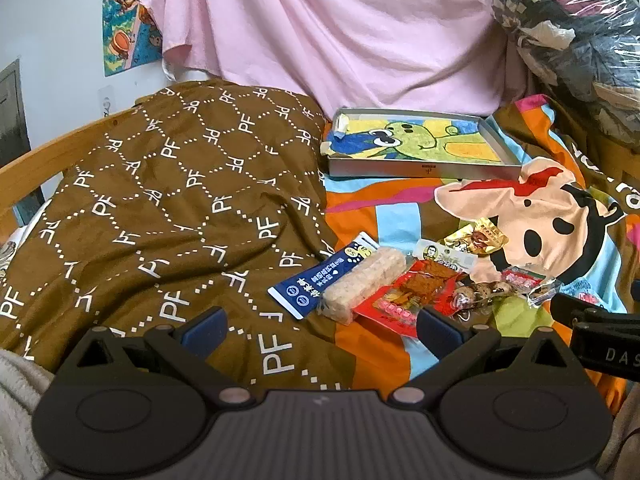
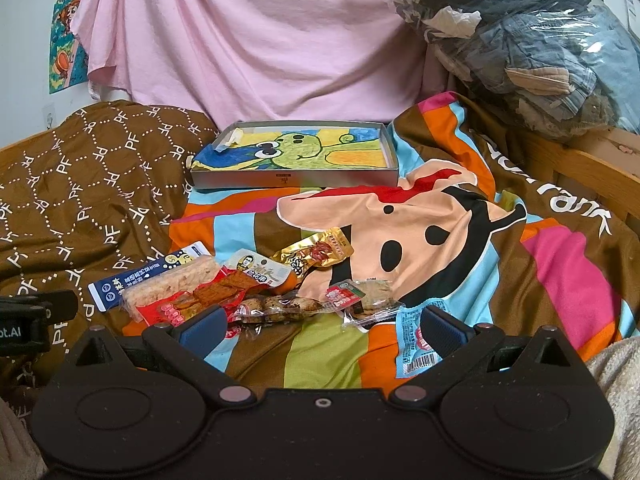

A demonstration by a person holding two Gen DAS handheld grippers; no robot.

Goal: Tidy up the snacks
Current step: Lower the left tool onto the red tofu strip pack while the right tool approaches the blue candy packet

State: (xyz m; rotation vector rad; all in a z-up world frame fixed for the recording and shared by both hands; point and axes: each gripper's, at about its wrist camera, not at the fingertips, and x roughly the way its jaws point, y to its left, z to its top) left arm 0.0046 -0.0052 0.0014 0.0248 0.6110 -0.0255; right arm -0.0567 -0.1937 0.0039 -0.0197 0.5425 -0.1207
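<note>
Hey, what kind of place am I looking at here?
Most likely a bedroom, on a bed. A brown patterned quilt and a colourful cartoon bedsheet cover a wooden bed frame, with a cartoon poster on the wall. Snack packets lie on the sheet.

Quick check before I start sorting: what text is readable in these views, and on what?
"PF", repeated: brown quilt
"rank", partly folded away: colourful cartoon blanket
"DAS", cut off: right gripper
"ot.AI", cut off: left gripper
Blue snack wrapper, gold packet, barcode packet: print too small to read.
</note>
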